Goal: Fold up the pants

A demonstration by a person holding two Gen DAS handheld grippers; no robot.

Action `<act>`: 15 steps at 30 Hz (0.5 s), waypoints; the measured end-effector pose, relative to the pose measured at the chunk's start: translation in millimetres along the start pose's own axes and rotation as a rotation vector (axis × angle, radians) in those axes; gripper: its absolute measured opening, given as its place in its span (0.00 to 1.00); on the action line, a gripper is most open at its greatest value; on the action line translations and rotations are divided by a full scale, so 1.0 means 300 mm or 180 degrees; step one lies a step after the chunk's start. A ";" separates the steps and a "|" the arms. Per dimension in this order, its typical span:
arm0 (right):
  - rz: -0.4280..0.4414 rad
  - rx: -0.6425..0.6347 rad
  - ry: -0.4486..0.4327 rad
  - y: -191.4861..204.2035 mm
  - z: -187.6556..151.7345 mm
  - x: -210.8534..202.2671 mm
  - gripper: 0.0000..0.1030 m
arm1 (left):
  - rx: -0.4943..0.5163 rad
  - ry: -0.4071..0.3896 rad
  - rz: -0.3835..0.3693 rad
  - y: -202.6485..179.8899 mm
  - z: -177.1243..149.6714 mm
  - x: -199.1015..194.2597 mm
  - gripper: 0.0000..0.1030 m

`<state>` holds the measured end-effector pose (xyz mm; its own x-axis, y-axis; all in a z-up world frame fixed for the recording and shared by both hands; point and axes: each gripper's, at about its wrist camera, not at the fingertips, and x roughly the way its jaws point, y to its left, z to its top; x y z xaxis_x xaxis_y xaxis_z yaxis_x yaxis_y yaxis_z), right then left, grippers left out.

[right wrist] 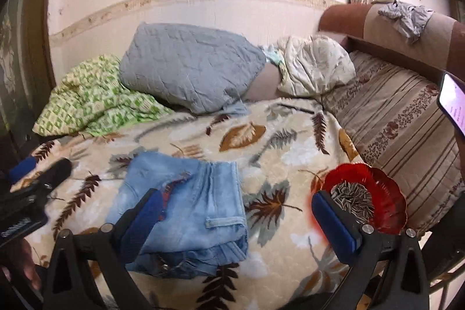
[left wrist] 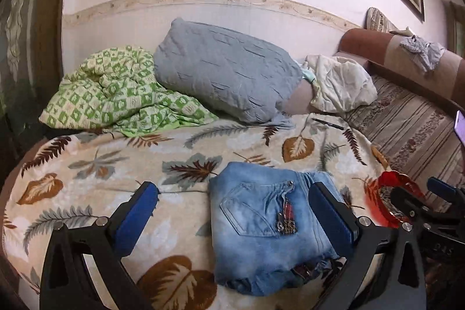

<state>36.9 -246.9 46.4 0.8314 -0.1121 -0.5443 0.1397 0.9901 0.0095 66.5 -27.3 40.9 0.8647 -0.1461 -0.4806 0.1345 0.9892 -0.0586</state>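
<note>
Fleece blanket [left wrist: 96, 164] printed with brown and grey leaves covers the bed, and a grey quilted pillow [left wrist: 223, 71] leans on a green checked quilt [left wrist: 116, 89] by the wall. Near the front edge lie the pale blue jeans [left wrist: 261, 228], already folded into a compact, thick bundle with a back pocket on top. Beside them, to the right, sits a red bowl of sunflower seeds [right wrist: 366, 202]. Both the left tongs [left wrist: 232, 211] and the right tongs [right wrist: 235, 220] stand wide apart over the bundle, holding nothing. I'd judge the folding finished, or nearly; perhaps a last smoothing remains.
</note>
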 end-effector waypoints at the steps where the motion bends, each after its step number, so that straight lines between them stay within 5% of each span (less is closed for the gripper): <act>1: -0.0008 -0.0002 -0.0015 0.009 0.001 -0.006 1.00 | -0.0017 -0.0022 0.0034 0.009 0.000 -0.005 1.00; 15: 0.0017 -0.0160 -0.0022 0.135 0.008 -0.131 1.00 | -0.0096 0.0052 0.0279 0.090 -0.015 -0.127 1.00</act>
<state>11.2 -202.7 70.2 0.8357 -0.1072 -0.5386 0.1082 0.9937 -0.0299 34.9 5.1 53.7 0.8645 -0.0588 -0.4993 0.0437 0.9982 -0.0419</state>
